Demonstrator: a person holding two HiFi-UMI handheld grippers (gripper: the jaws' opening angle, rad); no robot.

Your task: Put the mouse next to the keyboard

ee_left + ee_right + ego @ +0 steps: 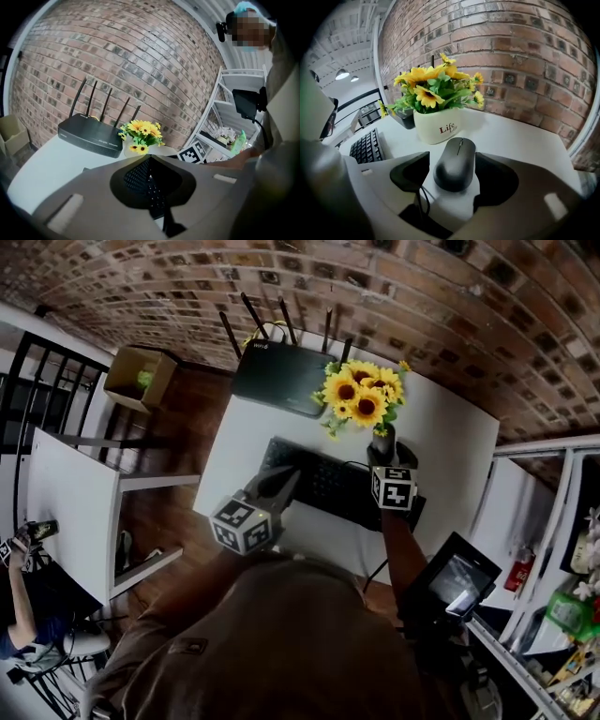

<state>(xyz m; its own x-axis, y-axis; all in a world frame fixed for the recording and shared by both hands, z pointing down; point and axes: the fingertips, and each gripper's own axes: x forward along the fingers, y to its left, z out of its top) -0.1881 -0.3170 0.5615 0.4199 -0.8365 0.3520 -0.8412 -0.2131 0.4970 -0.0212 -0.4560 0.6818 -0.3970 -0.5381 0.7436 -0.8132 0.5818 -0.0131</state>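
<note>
Mouse (455,163): flat on the white table (520,136), just in front of the white flower pot (438,126); the keyboard (365,147) lies off to its left in the right gripper view, near but apart.
Long axis: runs along the line the right gripper points, nose toward the pot and tail toward the camera, so the 2 jaws face its 2 long flanks.
Right gripper (452,157): jaws apart and astride the mouse, a sliver of table showing on each side; the pads do not press on it.
Left gripper (150,158): jaws together at the tips with nothing between them, held over the keyboard's left part.
Nearer hand: the right one by far; in the head view it sits at the keyboard's right end, below the flowers (361,395).
Step, as judged: grasp not yet made; the mouse is already centred between the pads.
Next move, as judged: close straight across the narrow width, lift a little, carry left toward the keyboard's right edge.
Risk: the pot stands close ahead, so a forward push could knock it.
</note>
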